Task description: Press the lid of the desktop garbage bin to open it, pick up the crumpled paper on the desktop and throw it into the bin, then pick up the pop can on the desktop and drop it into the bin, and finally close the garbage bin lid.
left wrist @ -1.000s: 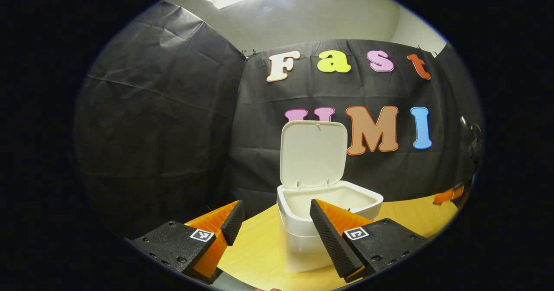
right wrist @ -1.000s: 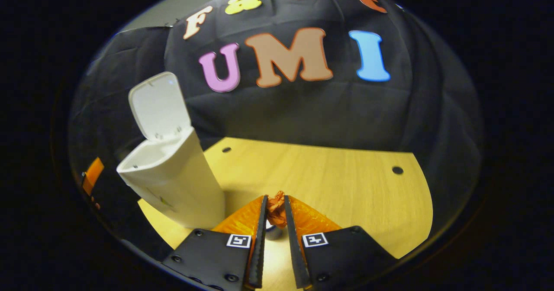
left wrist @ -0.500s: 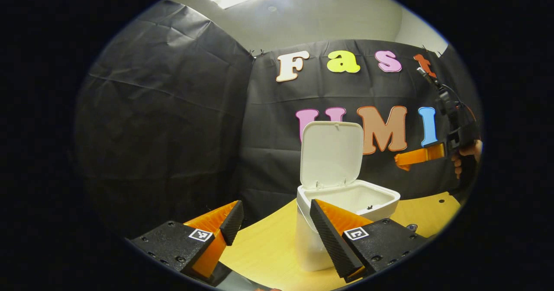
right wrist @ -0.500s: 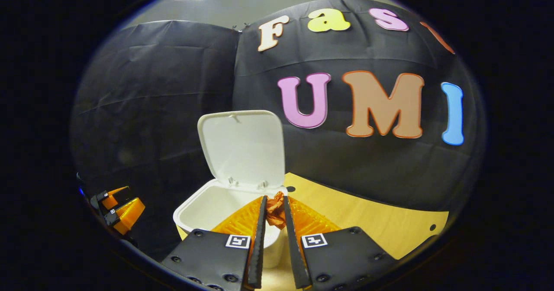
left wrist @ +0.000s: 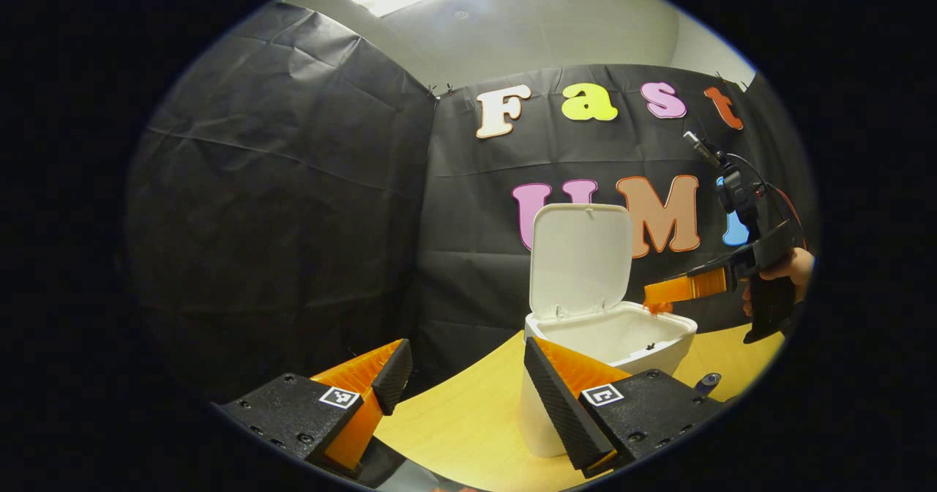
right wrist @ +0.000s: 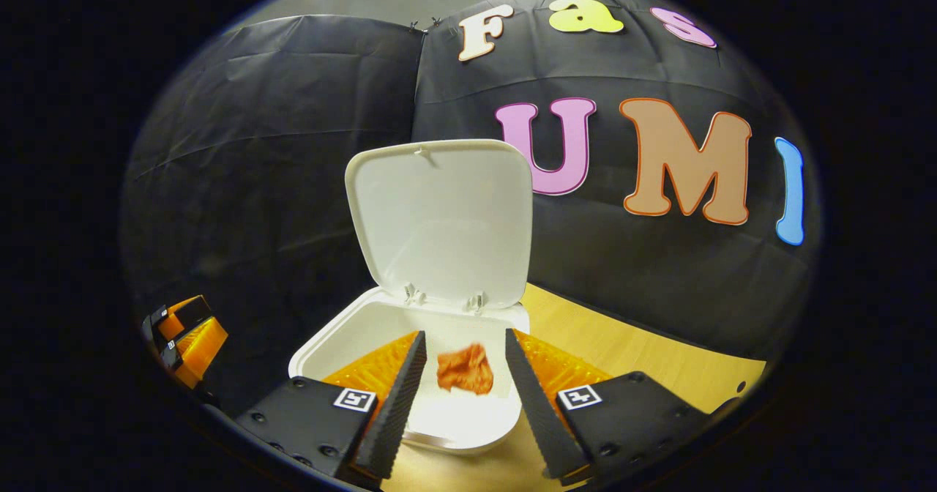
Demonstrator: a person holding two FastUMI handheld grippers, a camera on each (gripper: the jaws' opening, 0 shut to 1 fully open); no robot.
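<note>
Right gripper [right wrist: 460, 364] fingers spread, crumpled paper [right wrist: 464, 369] loose (blurred) over open bin [right wrist: 329, 331]; hold centred above the mouth. Left gripper [left wrist: 461, 378] spread, holding nothing.

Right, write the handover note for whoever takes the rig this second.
Right gripper: jaws open above the bin; the crumpled paper is loose between them, blurred, over the opening.
Left gripper: open, holds nothing, on the near side of the bin.
Lid stands upright, open.
Done: lid opened, paper let go.
Left: bin the pop can lying on the desk beside the bin, then close the lid.
</note>
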